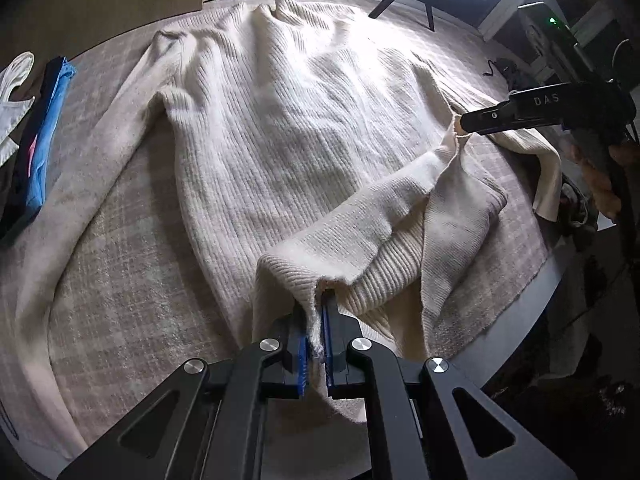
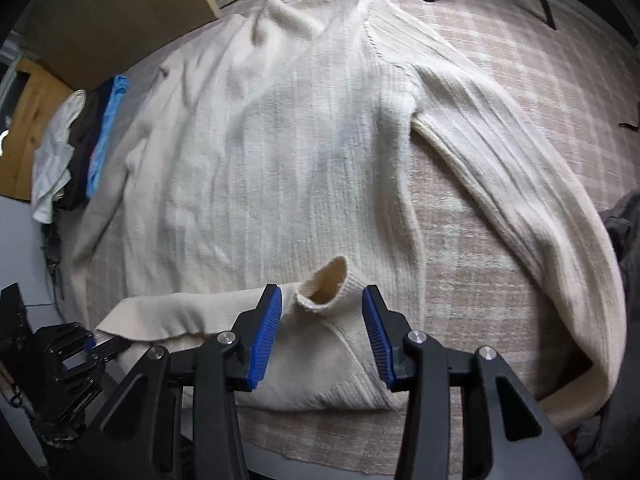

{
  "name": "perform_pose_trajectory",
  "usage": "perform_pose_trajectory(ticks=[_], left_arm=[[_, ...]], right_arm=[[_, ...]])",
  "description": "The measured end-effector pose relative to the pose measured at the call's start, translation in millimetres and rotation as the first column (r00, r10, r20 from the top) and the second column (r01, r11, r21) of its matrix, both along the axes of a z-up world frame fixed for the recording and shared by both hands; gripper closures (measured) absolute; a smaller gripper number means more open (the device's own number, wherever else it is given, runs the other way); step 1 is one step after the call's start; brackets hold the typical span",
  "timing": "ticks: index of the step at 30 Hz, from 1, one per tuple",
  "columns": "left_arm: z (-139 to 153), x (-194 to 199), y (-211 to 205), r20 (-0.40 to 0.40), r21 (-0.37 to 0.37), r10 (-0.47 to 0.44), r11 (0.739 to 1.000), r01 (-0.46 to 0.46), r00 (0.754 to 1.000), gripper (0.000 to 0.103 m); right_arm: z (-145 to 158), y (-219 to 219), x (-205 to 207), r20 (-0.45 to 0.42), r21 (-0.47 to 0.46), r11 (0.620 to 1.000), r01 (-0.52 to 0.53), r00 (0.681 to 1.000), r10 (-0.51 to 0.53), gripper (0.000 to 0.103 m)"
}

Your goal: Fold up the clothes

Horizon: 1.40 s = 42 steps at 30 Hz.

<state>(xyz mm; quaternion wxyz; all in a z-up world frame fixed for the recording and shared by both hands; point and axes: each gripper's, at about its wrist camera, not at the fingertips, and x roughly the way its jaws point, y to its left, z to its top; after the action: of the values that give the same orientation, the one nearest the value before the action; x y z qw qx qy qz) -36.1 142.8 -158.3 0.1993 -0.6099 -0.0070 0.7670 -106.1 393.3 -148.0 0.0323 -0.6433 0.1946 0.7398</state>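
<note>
A cream ribbed sweater (image 1: 280, 128) lies spread flat on a checked cloth (image 1: 120, 300) covering the surface. The left hand-held gripper (image 1: 316, 344) is clamped on the sweater's bottom hem, lifting a fold. The right hand-held gripper (image 2: 322, 332), marked "DAS" on its side, stands wide open with the raised hem corner between its blue pads (image 2: 264, 336). Folded clothes (image 1: 44, 132) are stacked at the left edge.

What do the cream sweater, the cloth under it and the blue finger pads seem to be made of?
Sweater: a soft ribbed knit, probably wool or acrylic; the lengthwise ribs and matte fuzz suggest it.
Cloth: woven, coarse-looking checked fabric in pink-grey, matte.
Pads: likely rubber or soft plastic, with fine ridges, on black arms that look like hard plastic.
</note>
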Motion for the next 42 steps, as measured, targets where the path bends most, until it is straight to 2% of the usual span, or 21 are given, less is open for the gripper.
perform_pose_trajectory(ticks=[10, 16, 21, 25, 27, 28, 29, 30, 34, 42], left_arm=[[-0.3, -3.0, 2.1, -0.013, 0.006, -0.026, 1.000, 0.027, 1.000, 0.098], [-0.2, -4.5, 0.3, -0.017, 0.009, -0.037, 0.999, 0.037, 0.999, 0.098], [-3.7, -4.5, -2.3, -0.008, 0.014, -0.045, 0.999, 0.045, 0.999, 0.097], [-7.6, -8.7, -2.2, 0.000, 0.005, -0.043, 0.999, 0.043, 0.999, 0.097], [-9.6, -11.0, -1.7, 0.002, 0.002, -0.044, 0.999, 0.044, 0.999, 0.097], [-10.7, -11.8, -1.6, 0.001, 0.005, -0.046, 0.999, 0.046, 0.999, 0.097], [-11.7, -12.5, -1.4, 0.000, 0.007, -0.048, 0.999, 0.048, 0.999, 0.097], [-12.7, -13.3, -1.3, 0.000, 0.009, -0.051, 0.999, 0.051, 0.999, 0.098], [-8.5, -9.1, -5.0, -0.023, 0.025, -0.051, 0.998, 0.052, 0.998, 0.098], [43.5, 25.3, -25.5, -0.097, 0.031, -0.058, 0.998, 0.062, 0.994, 0.099]], right_arm=[[-18.3, 10.8, 0.6, 0.045, -0.024, 0.994, 0.104, 0.994, -0.103, 0.062], [-26.5, 4.2, 2.4, 0.078, -0.003, 0.995, 0.098, 0.992, -0.098, 0.062], [-28.3, -6.4, 7.2, 0.083, -0.073, 0.988, 0.136, 0.988, -0.130, 0.062], [-32.5, -14.7, -7.1, 0.086, -0.054, 0.990, 0.133, 0.988, -0.128, 0.062], [-38.6, -20.7, -14.7, 0.096, -0.058, 0.990, 0.127, 0.988, -0.121, 0.071], [-41.7, -23.3, -16.9, 0.100, -0.064, 0.990, 0.123, 0.988, -0.116, 0.092], [-44.2, -24.1, -16.9, 0.104, -0.082, 0.990, 0.117, 0.989, -0.109, 0.098], [-45.6, -25.0, -16.6, 0.104, -0.096, 0.989, 0.109, 0.990, -0.099, 0.098], [-29.5, -29.9, -7.1, 0.059, -0.081, 0.996, 0.043, 0.998, -0.038, 0.098], [46.5, -32.9, 64.6, -0.015, 0.040, 0.996, -0.075, 0.997, 0.076, 0.098]])
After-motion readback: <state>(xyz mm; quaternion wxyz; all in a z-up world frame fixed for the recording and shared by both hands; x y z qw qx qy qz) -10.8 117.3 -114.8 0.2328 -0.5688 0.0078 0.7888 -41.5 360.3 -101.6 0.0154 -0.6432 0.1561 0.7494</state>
